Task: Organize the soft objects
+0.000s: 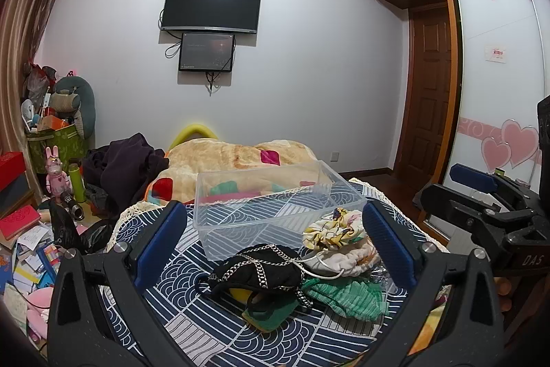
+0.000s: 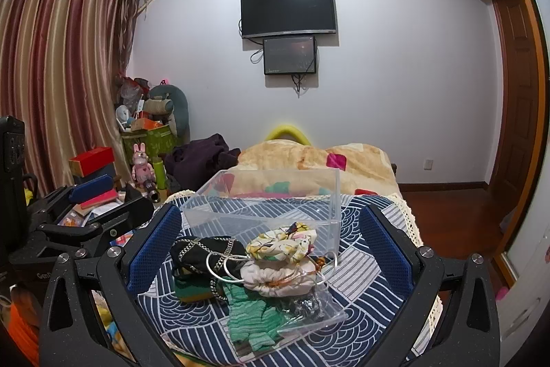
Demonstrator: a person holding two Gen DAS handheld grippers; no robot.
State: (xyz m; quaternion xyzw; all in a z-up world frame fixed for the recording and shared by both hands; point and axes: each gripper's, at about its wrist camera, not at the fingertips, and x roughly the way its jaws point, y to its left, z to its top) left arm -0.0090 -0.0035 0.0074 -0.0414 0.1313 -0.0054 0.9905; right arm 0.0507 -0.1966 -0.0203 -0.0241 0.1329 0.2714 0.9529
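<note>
A pile of soft things lies on the blue patterned bedspread [image 1: 192, 325]: a black cloth with chain trim [image 1: 261, 270], a floral fabric piece [image 1: 331, 229], a cream drawstring pouch [image 1: 347, 258] and a green knit piece [image 1: 347, 296]. A clear plastic box [image 1: 271, 212] stands empty just behind them. My left gripper [image 1: 275, 239] is open above the pile. My right gripper [image 2: 271, 246] is open over the same pile [image 2: 275, 250], with the box [image 2: 268, 208] behind. A clear plastic sheet [image 2: 309, 322] lies under the green knit [image 2: 251, 315].
A beige blanket [image 1: 240, 157] and dark clothes [image 1: 120, 164] lie further up the bed. Cluttered floor with books, a pink rabbit toy [image 1: 56, 174] and a green bin [image 1: 55, 143] is to the left. Wardrobe and door [image 1: 429, 98] are to the right.
</note>
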